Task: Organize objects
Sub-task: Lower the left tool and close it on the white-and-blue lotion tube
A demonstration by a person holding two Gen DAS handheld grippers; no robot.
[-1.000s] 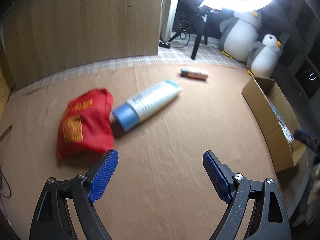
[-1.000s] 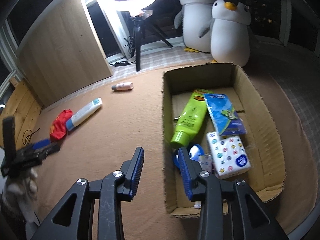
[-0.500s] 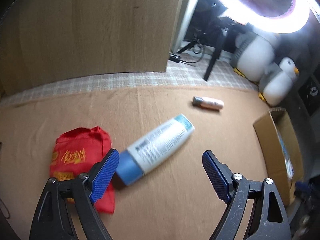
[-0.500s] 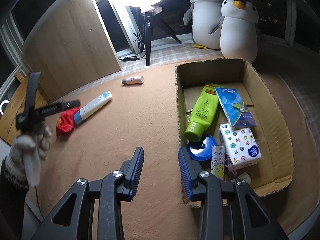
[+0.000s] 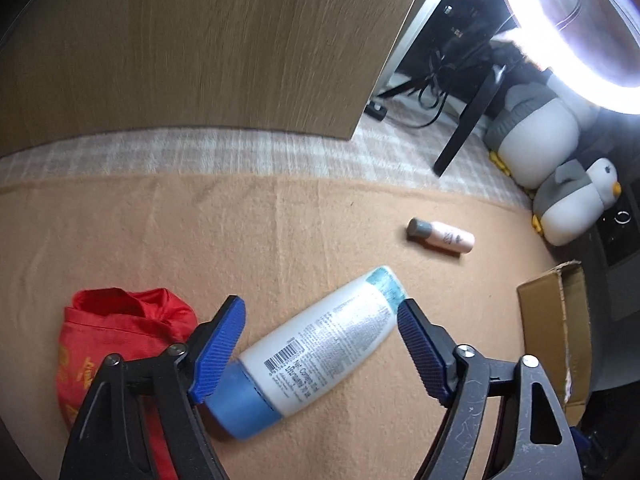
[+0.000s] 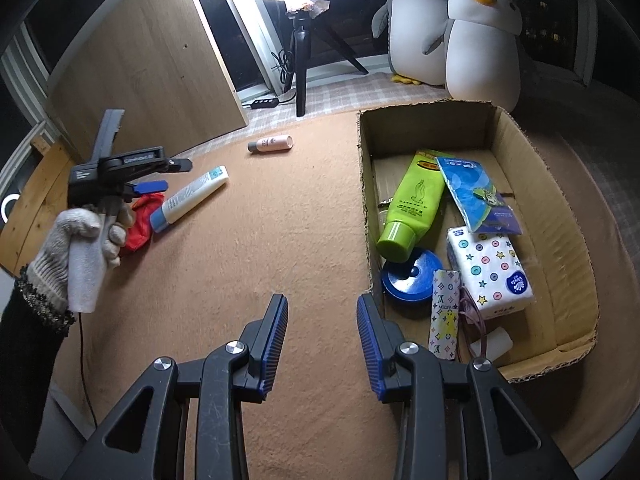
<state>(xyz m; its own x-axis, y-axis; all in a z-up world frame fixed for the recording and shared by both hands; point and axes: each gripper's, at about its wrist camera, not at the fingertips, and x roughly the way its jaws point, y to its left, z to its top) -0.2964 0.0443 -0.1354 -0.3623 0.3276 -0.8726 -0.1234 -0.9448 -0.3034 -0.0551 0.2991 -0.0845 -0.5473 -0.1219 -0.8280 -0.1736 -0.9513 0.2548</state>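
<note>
**Left tongs closing around the white tube**

A smooth white plastic tube [image 5: 328,344] with a thick blue cap and a printed barcode lies slanted on the tan, felt-like mat [image 5: 280,232] at lower centre of the left wrist view. At its cap end, lower left, sits a crumpled red fabric pouch [image 5: 116,332] with gold print. A small pink bottle [image 5: 442,237] with a grey cap lies well apart at centre right.

The left tongs [image 5: 320,344], ribbed blue pads on black arms, stand wide and are closing, the tube between them; the left pad sits at the cap (contact cannot be told), the right pad just beside the crimped end.

In the right wrist view the right tongs [image 6: 322,340] hang narrowly apart over bare mat, holding nothing. At right, a corrugated cardboard box [image 6: 576,248] holds a glossy green tube [image 6: 412,204], a round blue lid [image 6: 410,276] and a patterned tissue pack [image 6: 490,268]. A knit-gloved hand [image 6: 72,248] grips the left tongs' handle at left.
</note>
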